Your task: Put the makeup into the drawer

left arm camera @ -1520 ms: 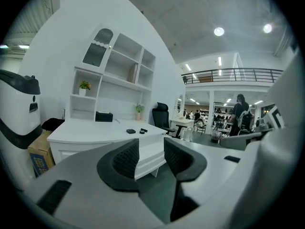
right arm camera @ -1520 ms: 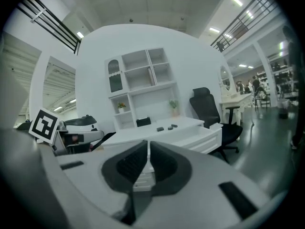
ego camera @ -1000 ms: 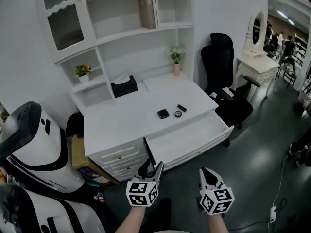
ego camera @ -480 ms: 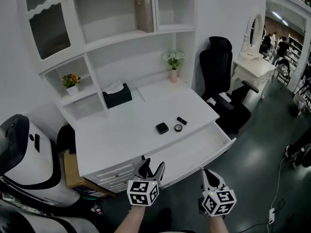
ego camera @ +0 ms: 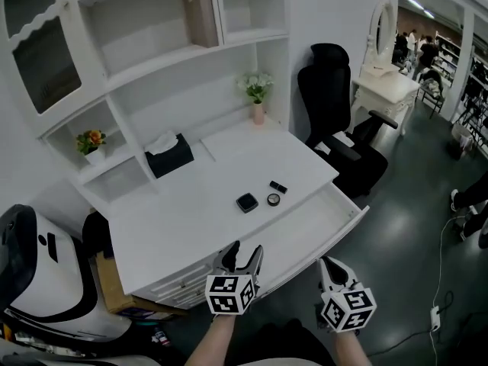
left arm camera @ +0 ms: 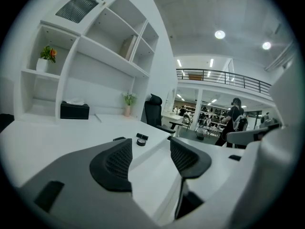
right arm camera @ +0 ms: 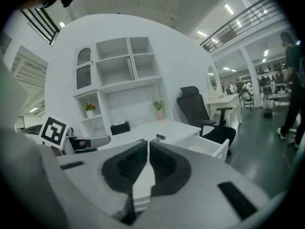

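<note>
white desk in a bright room, its drawer standing open over a dark floor
the makeup, three small black pieces, lies on the desktop near the drawer, well apart from both tools. left gripper has its jaws spread with nothing between them; right gripper is clenched on nothing. a black chair stands beside the desk, a tissue box at its back.
</note>
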Available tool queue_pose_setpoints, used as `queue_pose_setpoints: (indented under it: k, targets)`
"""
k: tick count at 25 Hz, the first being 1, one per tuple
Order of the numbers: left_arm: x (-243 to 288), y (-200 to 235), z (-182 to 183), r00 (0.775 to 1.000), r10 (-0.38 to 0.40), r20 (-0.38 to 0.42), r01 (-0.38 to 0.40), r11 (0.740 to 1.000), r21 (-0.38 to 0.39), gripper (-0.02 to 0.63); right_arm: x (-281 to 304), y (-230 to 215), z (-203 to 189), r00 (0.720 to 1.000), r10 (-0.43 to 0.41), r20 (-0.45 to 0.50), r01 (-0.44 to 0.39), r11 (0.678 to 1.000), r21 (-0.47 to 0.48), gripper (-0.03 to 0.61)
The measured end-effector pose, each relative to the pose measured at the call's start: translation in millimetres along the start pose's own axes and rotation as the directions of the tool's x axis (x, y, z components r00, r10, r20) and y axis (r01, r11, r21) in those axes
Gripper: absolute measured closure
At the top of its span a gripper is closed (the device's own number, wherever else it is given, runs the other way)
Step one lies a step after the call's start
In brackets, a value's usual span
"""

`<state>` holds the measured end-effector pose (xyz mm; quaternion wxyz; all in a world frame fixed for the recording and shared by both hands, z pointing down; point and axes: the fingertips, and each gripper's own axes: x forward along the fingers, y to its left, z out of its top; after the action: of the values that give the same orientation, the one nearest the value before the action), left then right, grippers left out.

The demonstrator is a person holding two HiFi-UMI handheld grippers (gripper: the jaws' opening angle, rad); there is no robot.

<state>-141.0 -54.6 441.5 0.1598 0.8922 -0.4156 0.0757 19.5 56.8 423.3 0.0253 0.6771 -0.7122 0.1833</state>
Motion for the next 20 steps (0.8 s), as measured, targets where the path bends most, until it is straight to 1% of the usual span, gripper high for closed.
queue_pose_setpoints:
  k: [8, 13, 20]
  targets:
    - [44.0, -4.4, -0.6, 0.999, -0.022, -0.041, 0.023, 0.999, 0.038, 0.359, 20.4, -24.9, 7.3, 1.0, -0.02, 0.016, 0.019, 0.999, 0.027, 0.574]
    - [76.2, -0.7, -0.7, 0.998, 0.0, -0.067, 0.004, 0.998, 0.056, 0.357, 42.4, -44.4, 15.6, 1.0, -0.009, 0.018, 0.008, 0.999, 0.043, 0.574]
    - [132.5, 1.5, -3.6, 0.993, 0.021, -0.116, -0.014, 0.998, 0.062, 0.35, 78.3, -73.7, 22.3, 1.0, 0.009, -0.01, -0.008, 0.998, 0.059, 0.574]
